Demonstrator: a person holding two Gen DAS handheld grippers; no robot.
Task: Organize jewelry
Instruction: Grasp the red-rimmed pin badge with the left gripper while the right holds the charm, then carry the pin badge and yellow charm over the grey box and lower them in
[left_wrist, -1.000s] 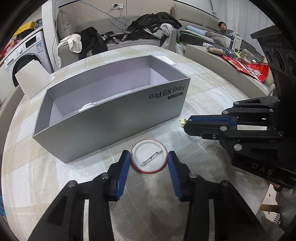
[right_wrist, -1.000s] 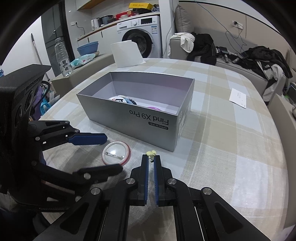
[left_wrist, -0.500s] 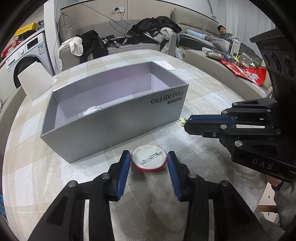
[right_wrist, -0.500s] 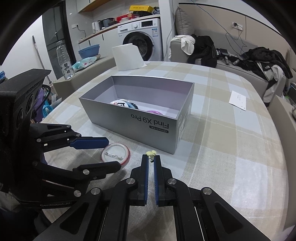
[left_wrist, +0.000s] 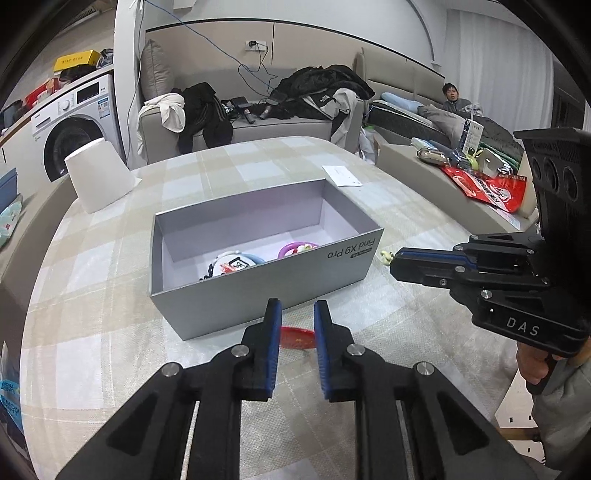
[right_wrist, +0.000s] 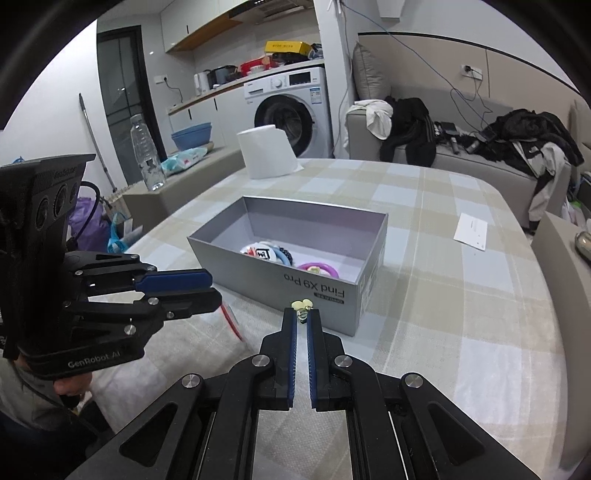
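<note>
Badge (left_wrist: 296, 336) — round, red-rimmed — is clamped edge-on in our left gripper (left_wrist: 297, 325), lifted just in front of the grey box (left_wrist: 266, 288). Our right gripper (right_wrist: 302, 322) pinches a small yellow charm (right_wrist: 302, 305) at its tips, near the box's front corner — other trinkets already lie inside.

The tabletop (left_wrist: 369, 295) wears a beige-and-white check. The box (left_wrist: 258, 288) is silver-grey outside, pale lilac within — dark lettering on its side. The badge (left_wrist: 297, 338) shows red; the charm (right_wrist: 302, 305) pale yellow.
</note>
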